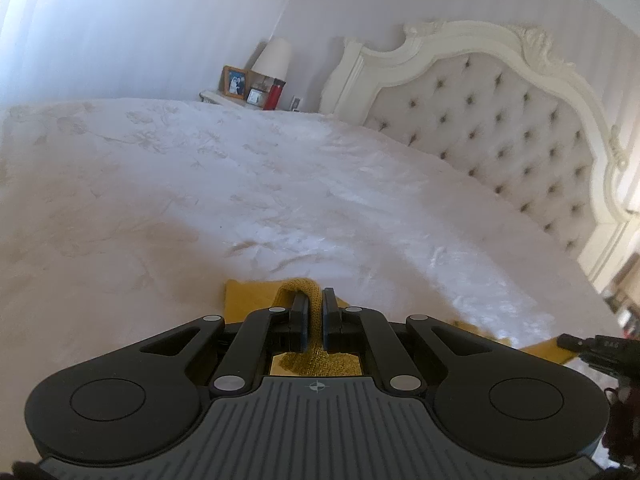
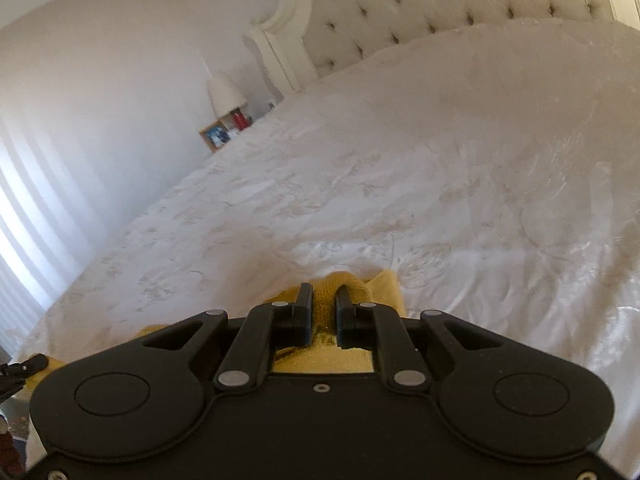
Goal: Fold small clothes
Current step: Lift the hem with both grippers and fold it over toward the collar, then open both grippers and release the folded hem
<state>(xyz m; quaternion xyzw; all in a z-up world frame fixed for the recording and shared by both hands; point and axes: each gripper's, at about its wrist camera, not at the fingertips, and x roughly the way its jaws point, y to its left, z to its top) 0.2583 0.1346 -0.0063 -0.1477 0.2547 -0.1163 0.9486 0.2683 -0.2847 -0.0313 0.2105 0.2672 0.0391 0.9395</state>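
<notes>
A small mustard-yellow knitted garment (image 1: 316,362) lies at the near edge of the bed (image 1: 280,184), most of it hidden under the two tools. The left gripper (image 1: 316,300) has its fingers drawn narrow on a raised ridge of the knit, and the right gripper (image 2: 324,300) pinches another bunched edge of the same piece the same way. Holding two separate points probably lets the person lift and carry one side over the other for a fold. The pale embossed bedspread gives a broad, flat place to lay it. Beyond stand the tufted headboard (image 1: 500,120) and a nightstand lamp (image 1: 273,56).
</notes>
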